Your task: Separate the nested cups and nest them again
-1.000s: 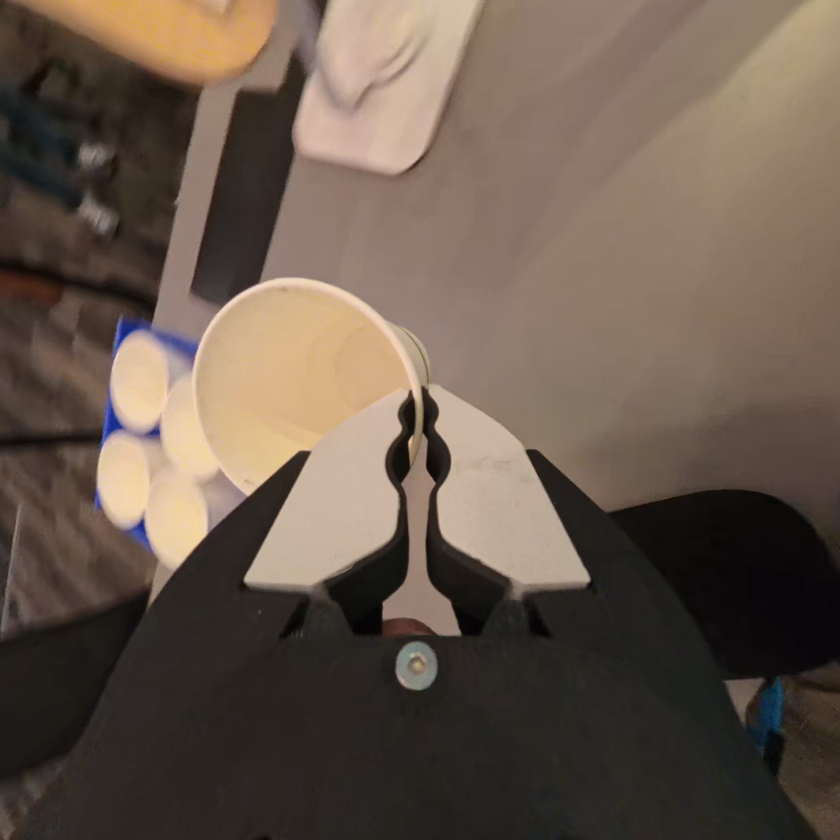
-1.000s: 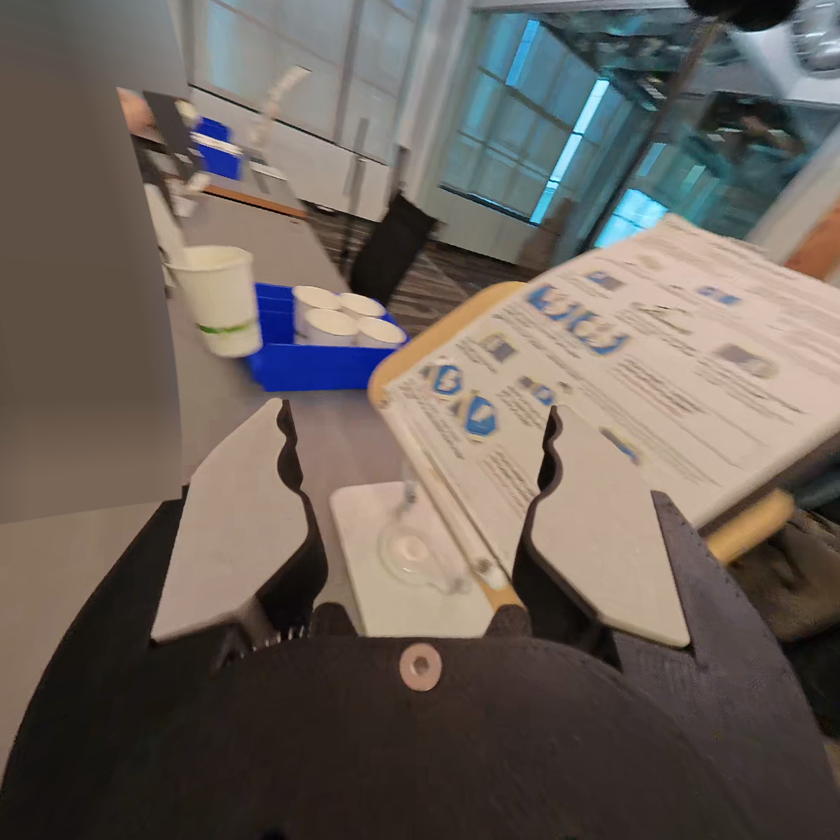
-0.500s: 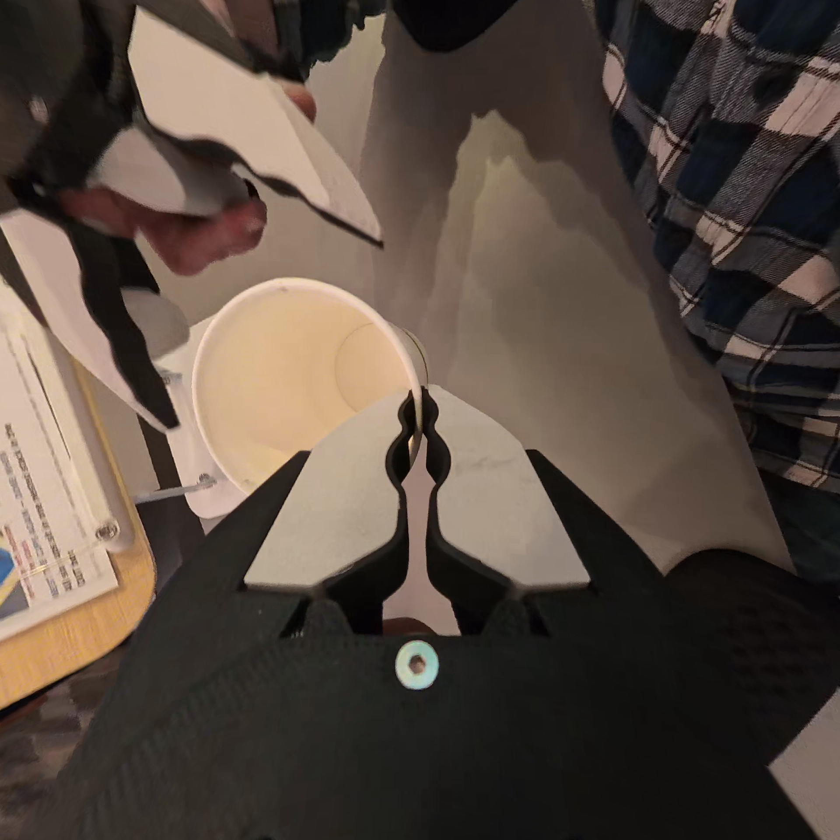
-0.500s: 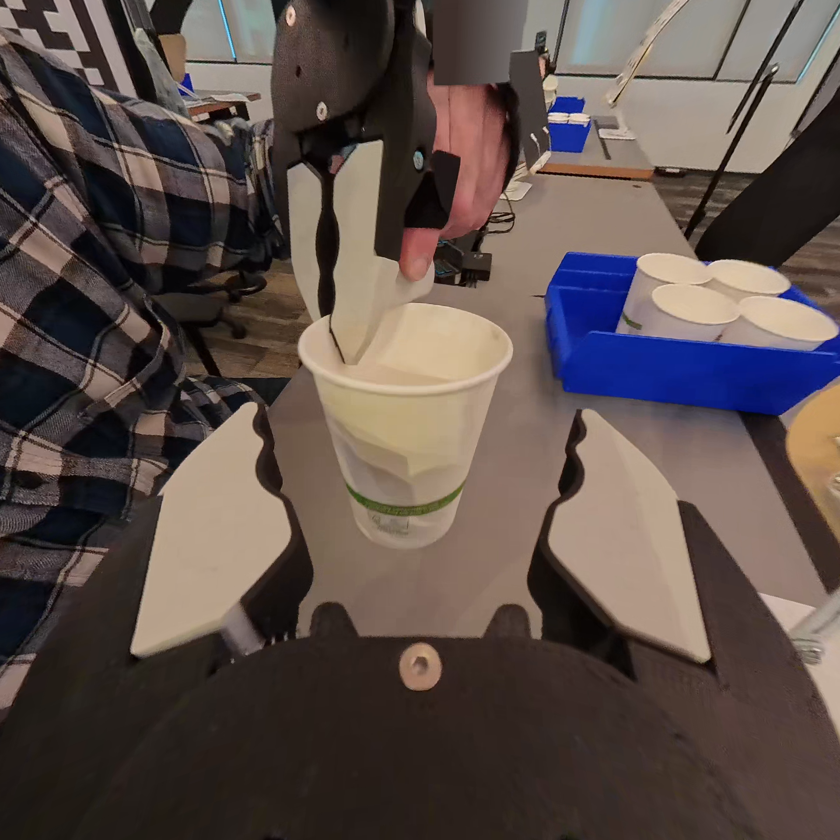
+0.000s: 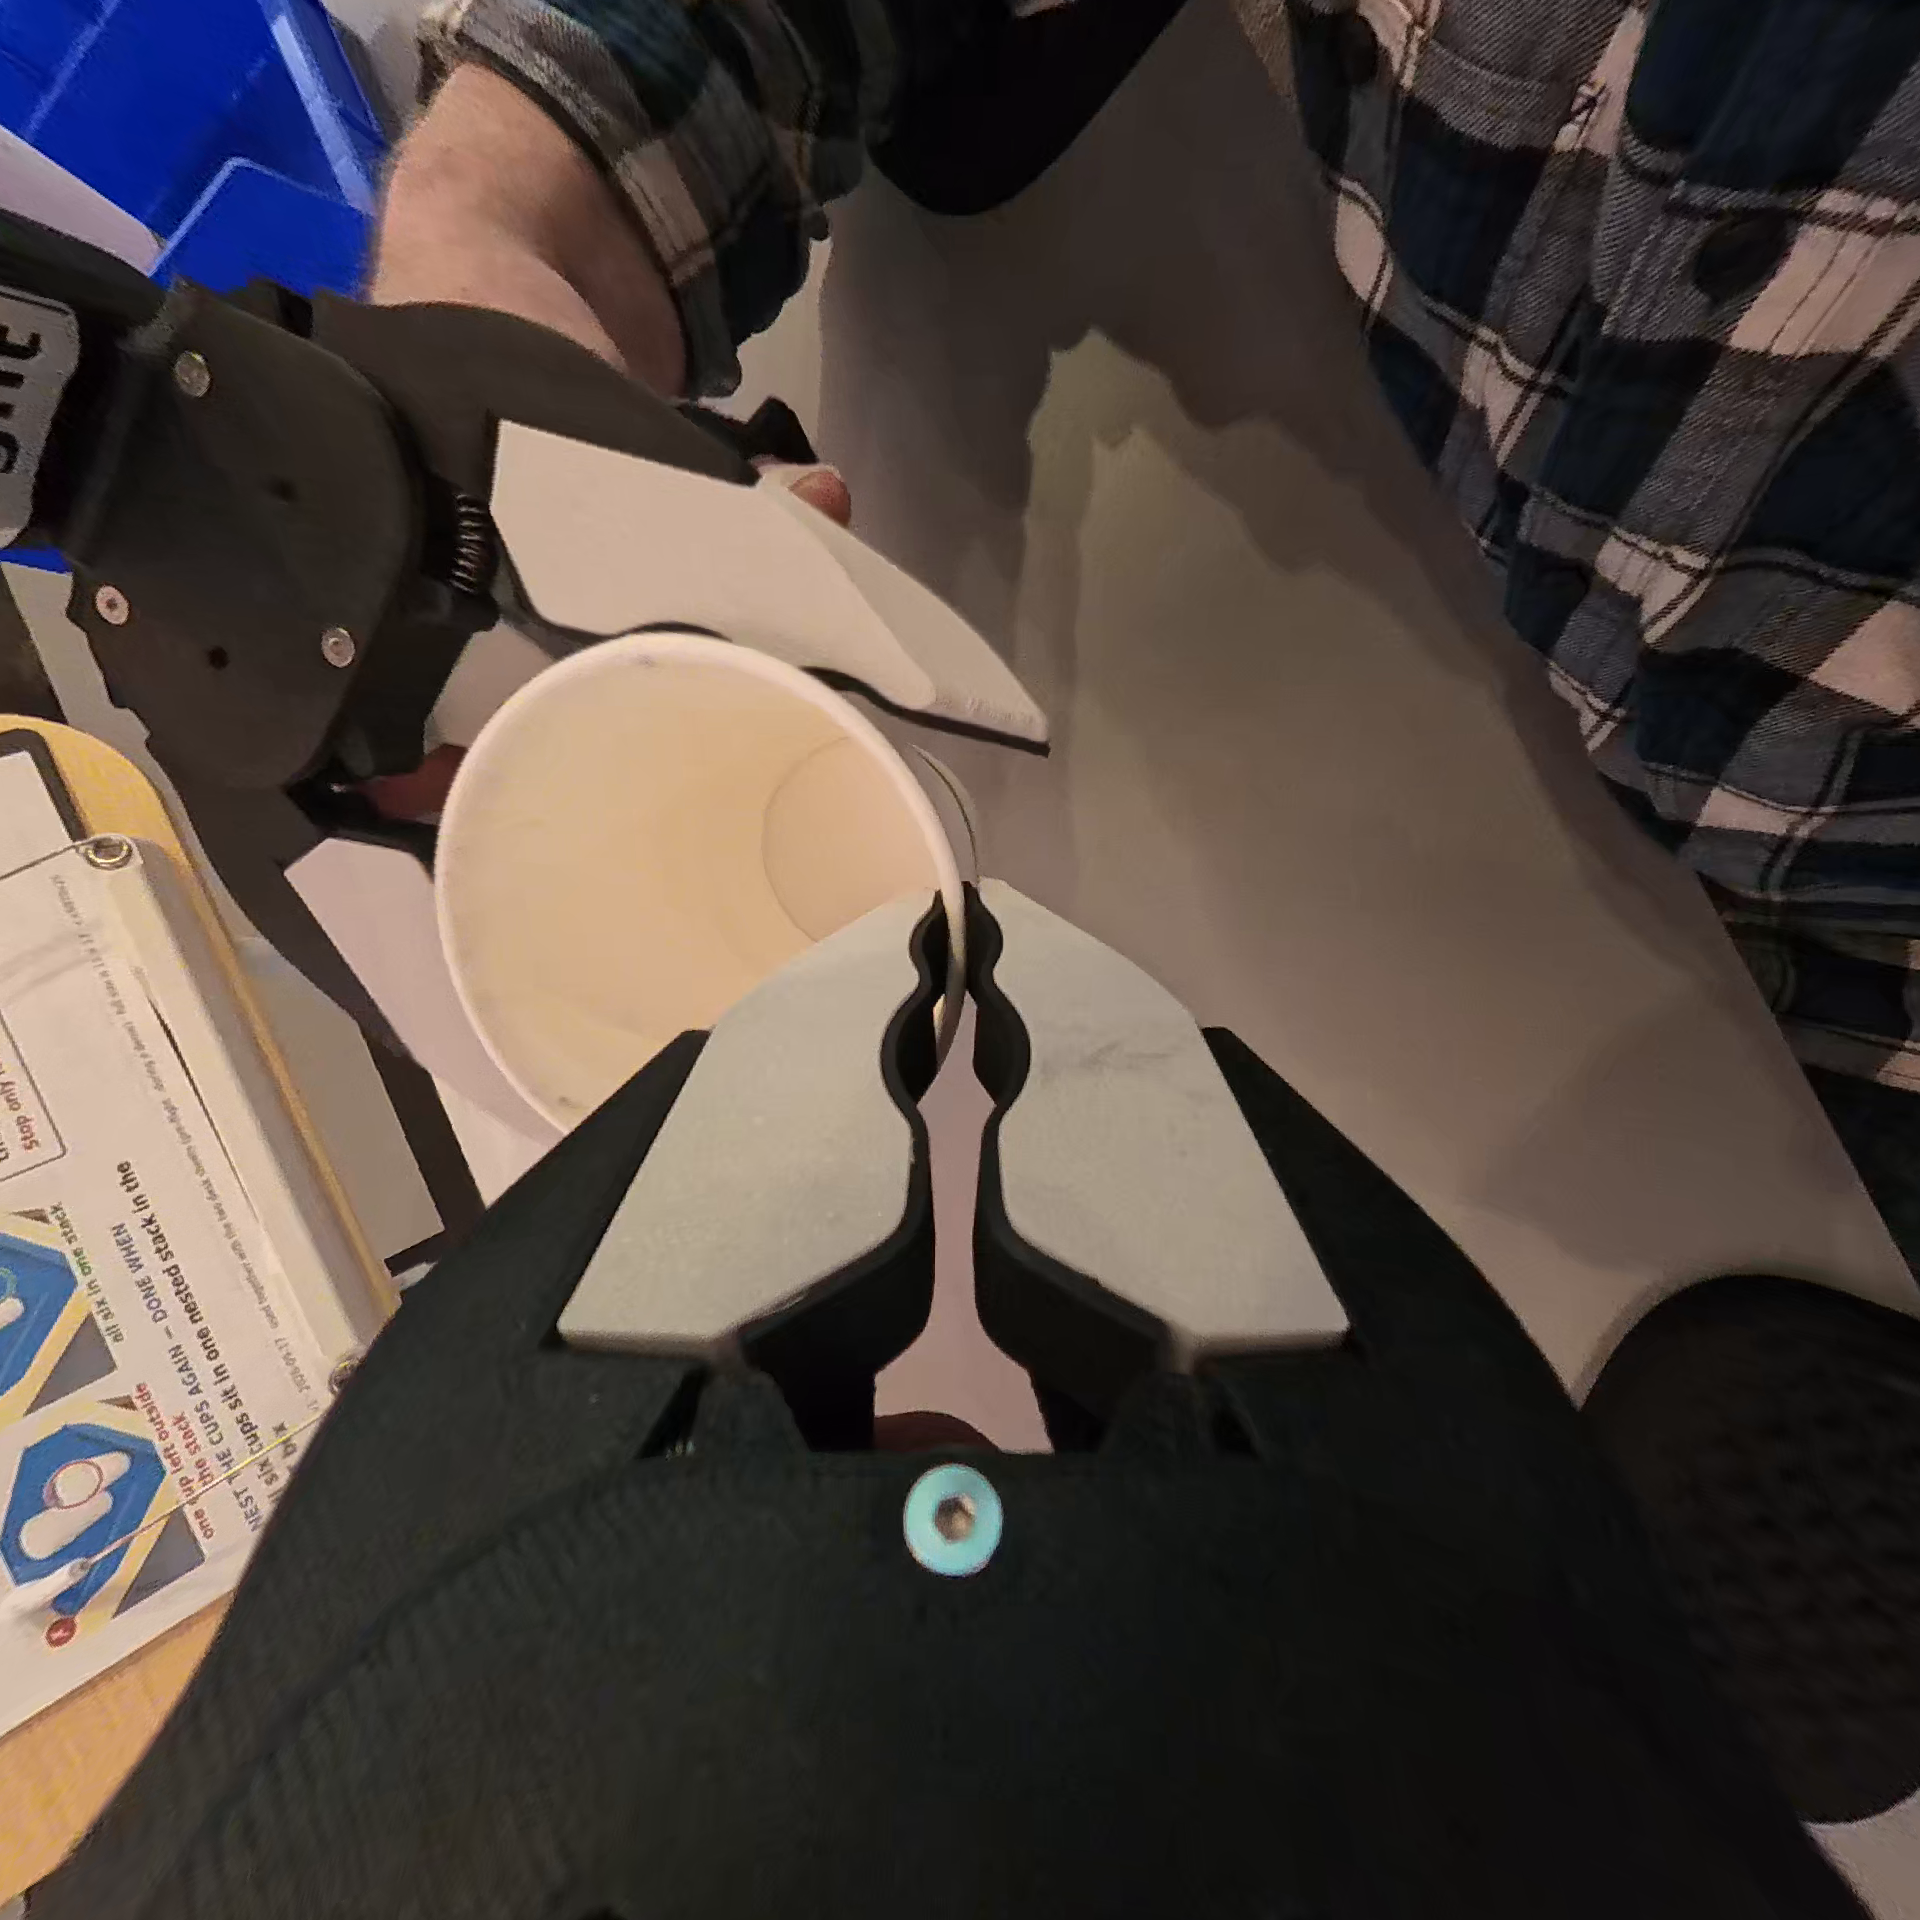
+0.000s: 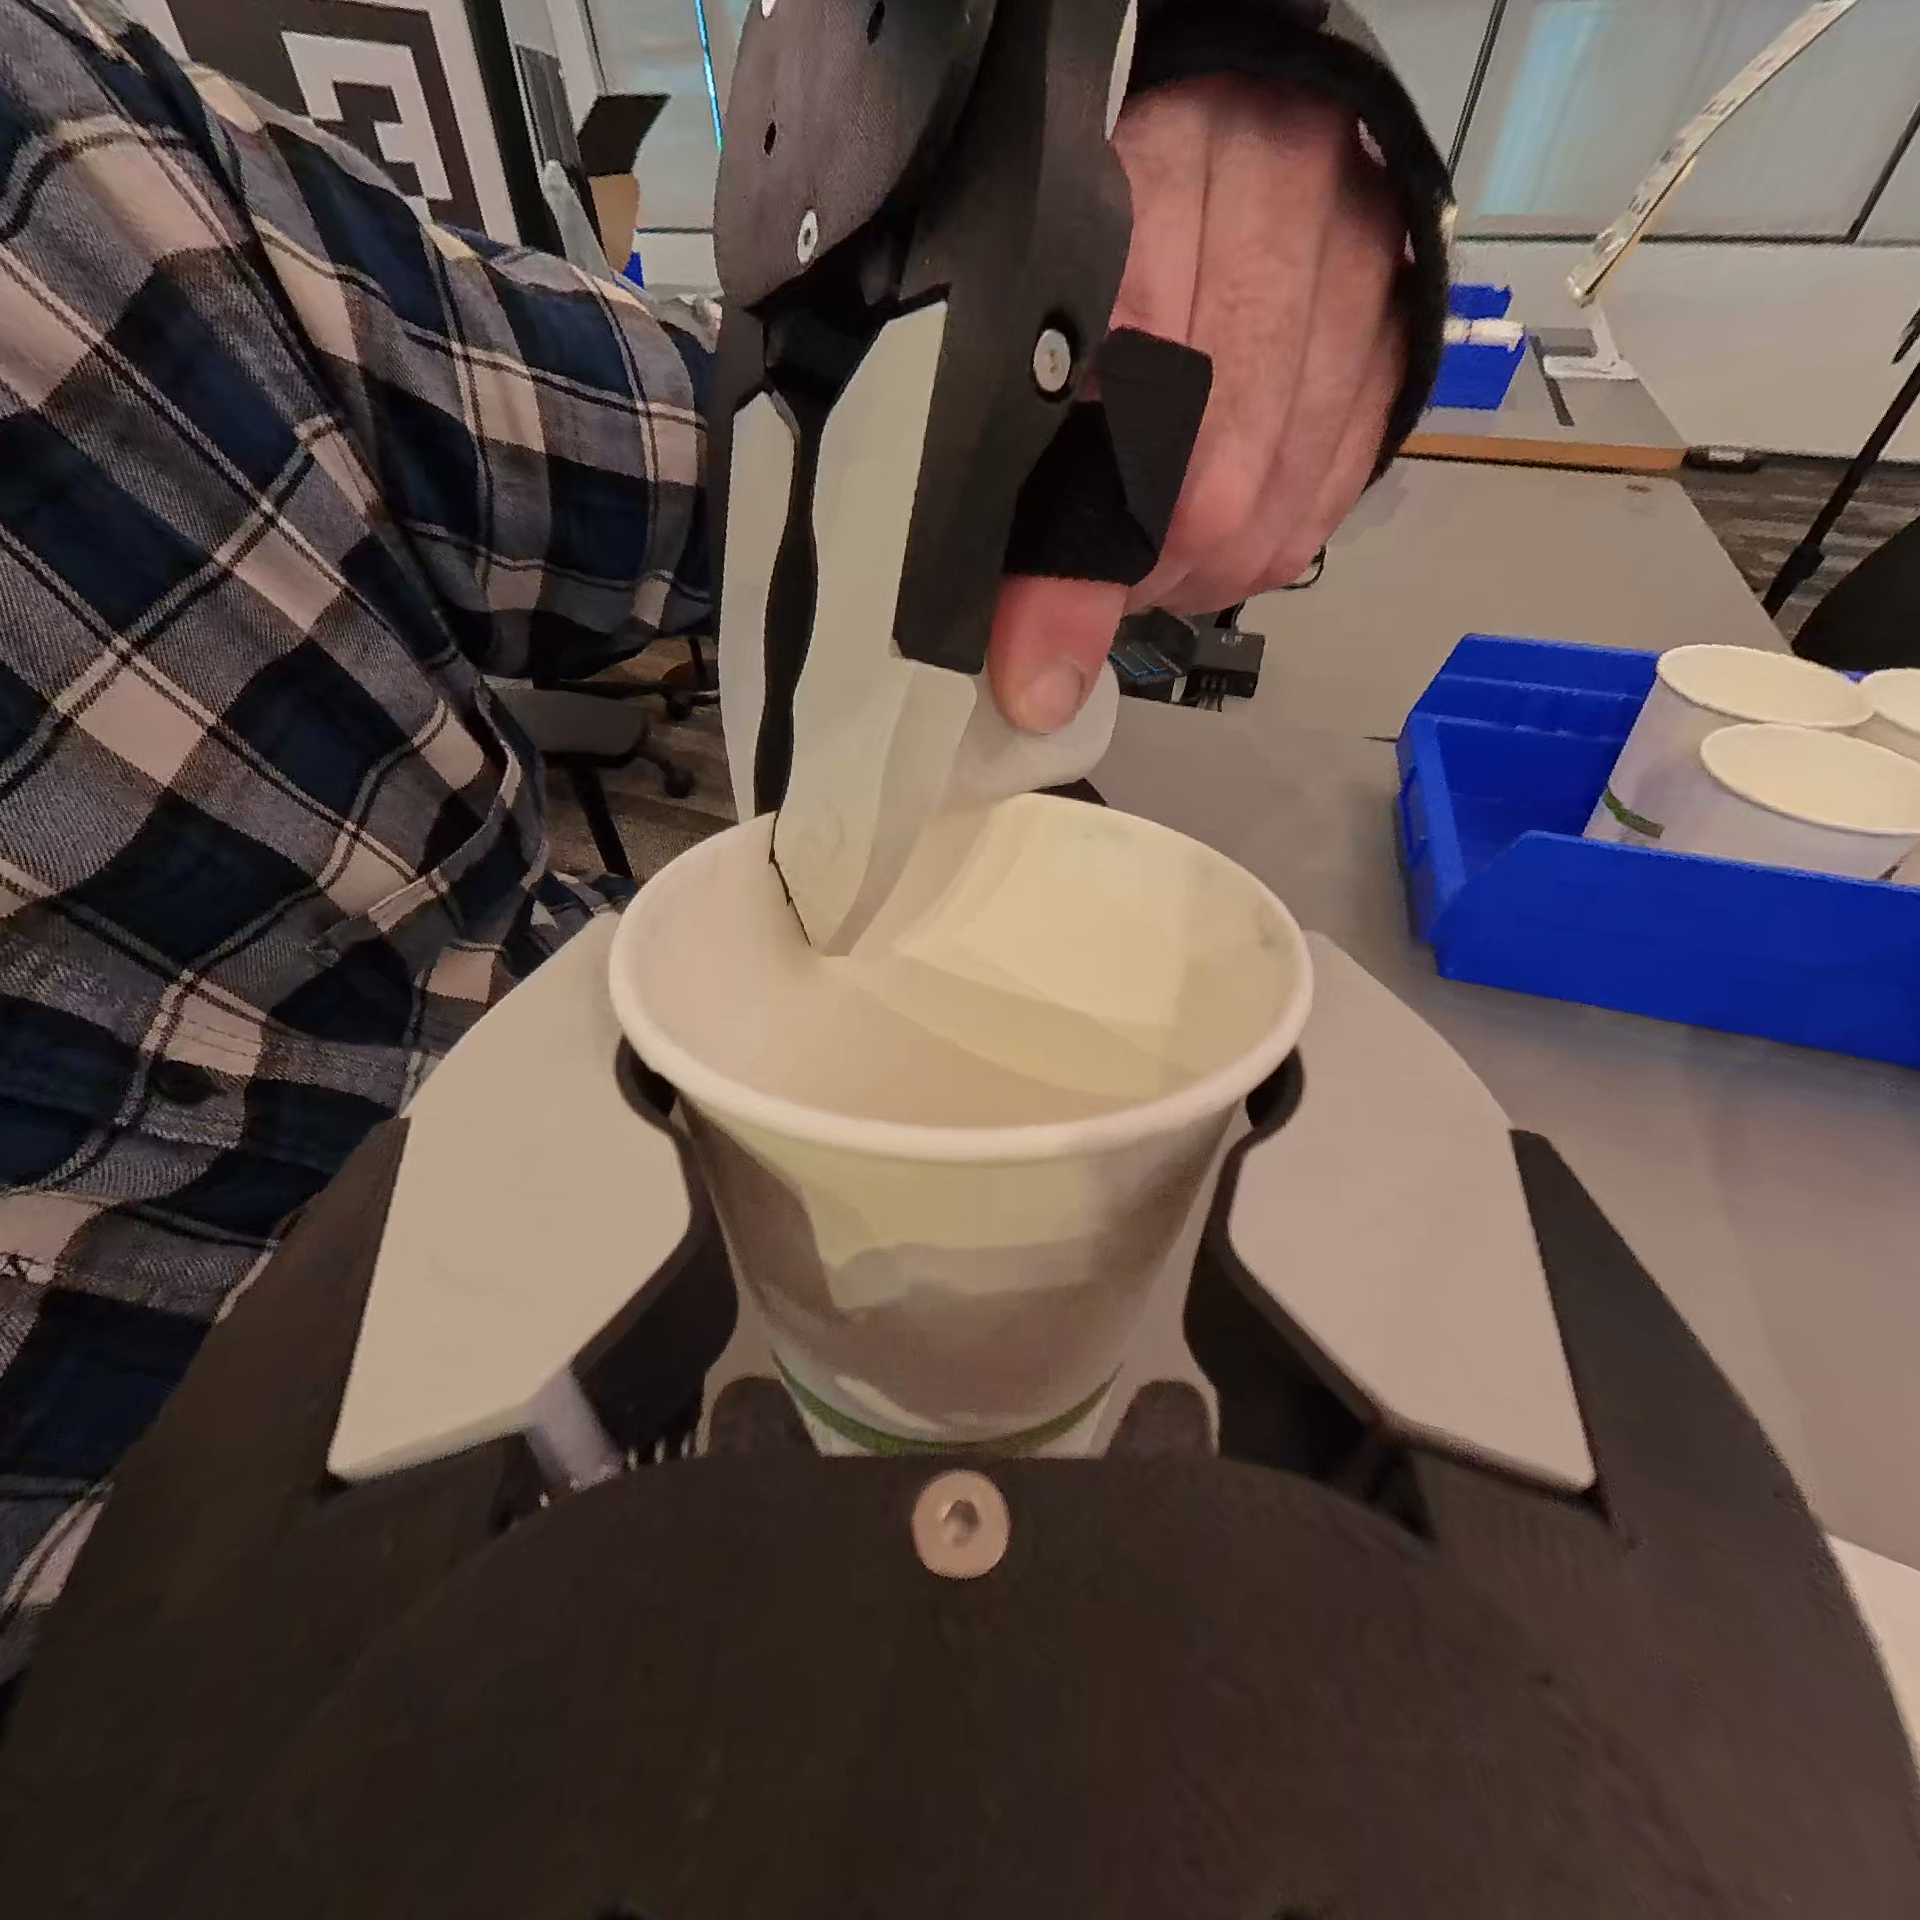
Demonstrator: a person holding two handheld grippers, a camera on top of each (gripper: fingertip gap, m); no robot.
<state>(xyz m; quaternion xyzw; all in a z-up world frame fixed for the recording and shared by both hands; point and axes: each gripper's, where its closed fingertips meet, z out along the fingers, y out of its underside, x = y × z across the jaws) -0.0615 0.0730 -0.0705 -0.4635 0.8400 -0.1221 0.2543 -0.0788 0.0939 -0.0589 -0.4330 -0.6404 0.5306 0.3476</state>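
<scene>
The left gripper (image 5: 961, 914) is closed on the rim of a white paper cup (image 6: 956, 1122), one finger inside the wall and one outside, with both pads pressed against the paper. The cup hangs from that pinch above the grey table (image 6: 1558, 1122). The right gripper (image 6: 956, 1049) is spread wide around the same cup just below the rim. Its fingers (image 6: 520, 1195) stand at either side of the wall, and whether they bear on it cannot be told.

Risks from this position:
- The pinch holds a single thin wall. A sideways pull from the right gripper would probably crease or tear the rim.
- If the right gripper closes hard, the cup is likely to be squashed oval. If a second cup is nested inside, that would lock the two together. Whether one is nested there cannot be told.
- If the left gripper lets go before the right one bears on the wall, the cup would drop to the table and could tip over.

Count:
- Grippers: two.
- Cups held: one visible.
- Cups standing in the blue bin (image 6: 1662, 935) at the far right: at least three, since the edge of the view cuts off the group.
- Instruction sheet (image 5: 125, 1299) on a wooden board: one.
</scene>
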